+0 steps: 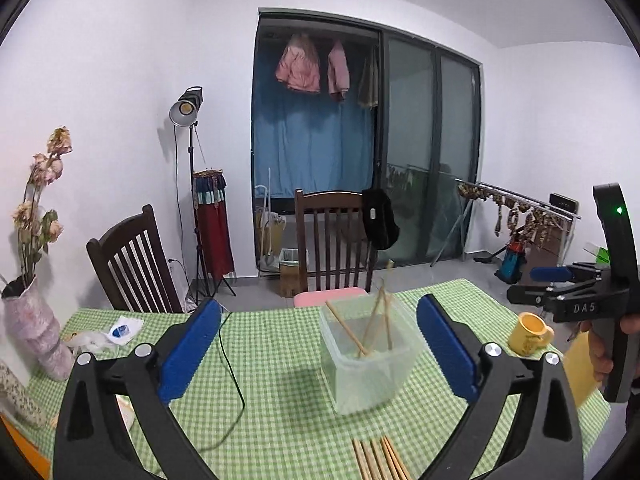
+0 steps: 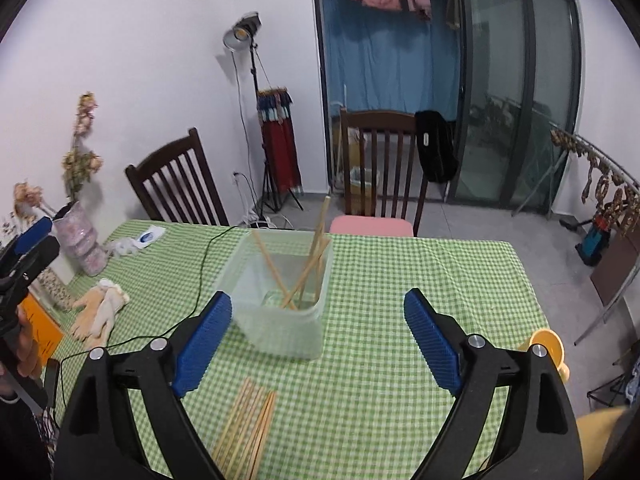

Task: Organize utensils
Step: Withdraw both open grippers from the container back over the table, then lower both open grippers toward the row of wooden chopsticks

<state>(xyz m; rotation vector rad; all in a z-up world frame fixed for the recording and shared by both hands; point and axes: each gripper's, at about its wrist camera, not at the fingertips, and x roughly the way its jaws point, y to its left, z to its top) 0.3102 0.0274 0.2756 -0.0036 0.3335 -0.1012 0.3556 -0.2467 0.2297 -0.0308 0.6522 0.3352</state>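
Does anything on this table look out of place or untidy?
The chopsticks in the clear plastic box lean crossed in different directions, not aligned. A loose pile of chopsticks lies on the tablecloth, not yet sorted.

yellow mug (image 1: 530,333), flower vase (image 1: 34,338), wooden chairs (image 1: 336,236)

We are seeing both views evenly and brightly lit, with the studio lamp (image 1: 186,109) glowing warm at the white wall and casting its own faint shadow there, while a soft dark shadow is lying on the green checked tablecloth (image 1: 280,360) just left of the clear plastic box (image 1: 370,354). The fisheye lens is bending the door frame (image 1: 478,152) and walls and darkening the corners into a black ring. We are finding the right wrist view slightly smeared, blurring the loose chopsticks (image 2: 248,424).
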